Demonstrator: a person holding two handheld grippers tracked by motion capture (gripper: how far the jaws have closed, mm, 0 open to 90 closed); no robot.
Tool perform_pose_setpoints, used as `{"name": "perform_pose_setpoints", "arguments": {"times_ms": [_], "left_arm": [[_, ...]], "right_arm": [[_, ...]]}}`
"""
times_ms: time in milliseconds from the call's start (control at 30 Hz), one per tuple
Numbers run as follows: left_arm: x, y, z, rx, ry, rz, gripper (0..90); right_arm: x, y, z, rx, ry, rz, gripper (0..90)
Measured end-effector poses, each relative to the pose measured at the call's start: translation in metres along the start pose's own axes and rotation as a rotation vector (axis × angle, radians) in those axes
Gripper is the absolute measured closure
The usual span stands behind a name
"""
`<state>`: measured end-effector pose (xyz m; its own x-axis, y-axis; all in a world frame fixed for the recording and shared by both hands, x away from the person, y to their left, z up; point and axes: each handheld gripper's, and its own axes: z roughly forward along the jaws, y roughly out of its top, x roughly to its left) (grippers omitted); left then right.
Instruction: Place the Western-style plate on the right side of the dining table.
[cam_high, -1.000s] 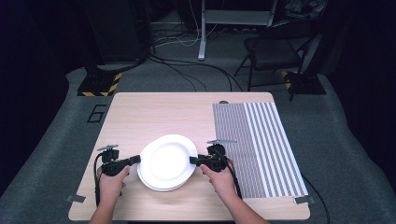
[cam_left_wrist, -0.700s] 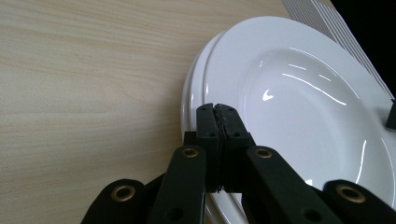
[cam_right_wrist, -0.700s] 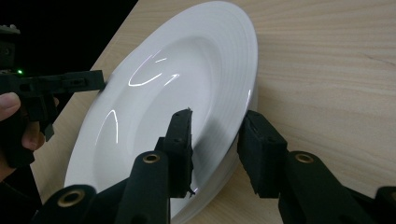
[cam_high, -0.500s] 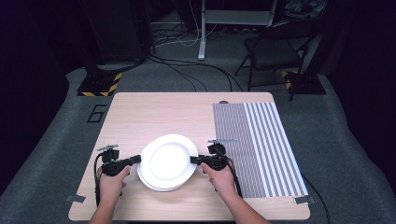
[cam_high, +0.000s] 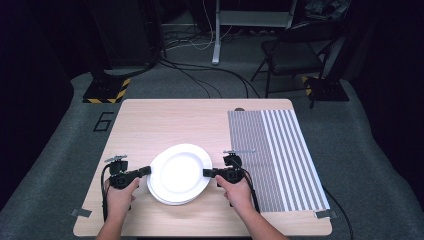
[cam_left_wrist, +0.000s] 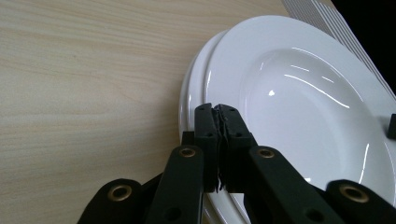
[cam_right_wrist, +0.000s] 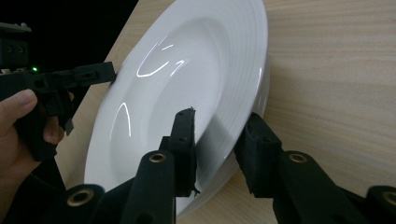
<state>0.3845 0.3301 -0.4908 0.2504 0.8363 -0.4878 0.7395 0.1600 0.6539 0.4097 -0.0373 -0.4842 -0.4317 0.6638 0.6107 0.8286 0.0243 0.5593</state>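
Note:
A short stack of white plates lies on the near middle of the wooden table. The top plate sits slightly offset from those under it. My left gripper meets its left rim, jaws pinched together on that rim. At the right rim is my right gripper. Its jaws straddle the edge of the top plate, one over it and one under, and have just been closing, with a gap still showing. The left gripper appears across the plate.
A grey striped placemat covers the right side of the table, just beyond my right hand. A folding chair and cables stand on the dark floor behind the table.

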Motion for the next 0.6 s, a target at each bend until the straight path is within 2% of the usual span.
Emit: {"name": "perform_pose_setpoints", "arguments": {"times_ms": [167, 267, 367, 600], "left_arm": [[-0.002, -0.001, 0.002, -0.002, -0.006, -0.008, 85.8], [-0.004, -0.001, 0.004, 0.006, -0.011, 0.013, 84.0], [-0.005, -0.001, 0.005, -0.001, -0.012, 0.015, 82.1], [-0.007, -0.001, 0.005, -0.005, -0.020, 0.024, 75.0]], "right_arm": [[-0.004, 0.002, -0.004, -0.006, 0.022, 0.007, 72.4], [-0.006, 0.002, -0.006, -0.010, 0.029, 0.004, 73.4], [-0.008, 0.003, -0.010, -0.015, 0.049, 0.012, 74.3], [-0.008, 0.002, -0.015, -0.015, 0.059, 0.008, 74.9]]}}
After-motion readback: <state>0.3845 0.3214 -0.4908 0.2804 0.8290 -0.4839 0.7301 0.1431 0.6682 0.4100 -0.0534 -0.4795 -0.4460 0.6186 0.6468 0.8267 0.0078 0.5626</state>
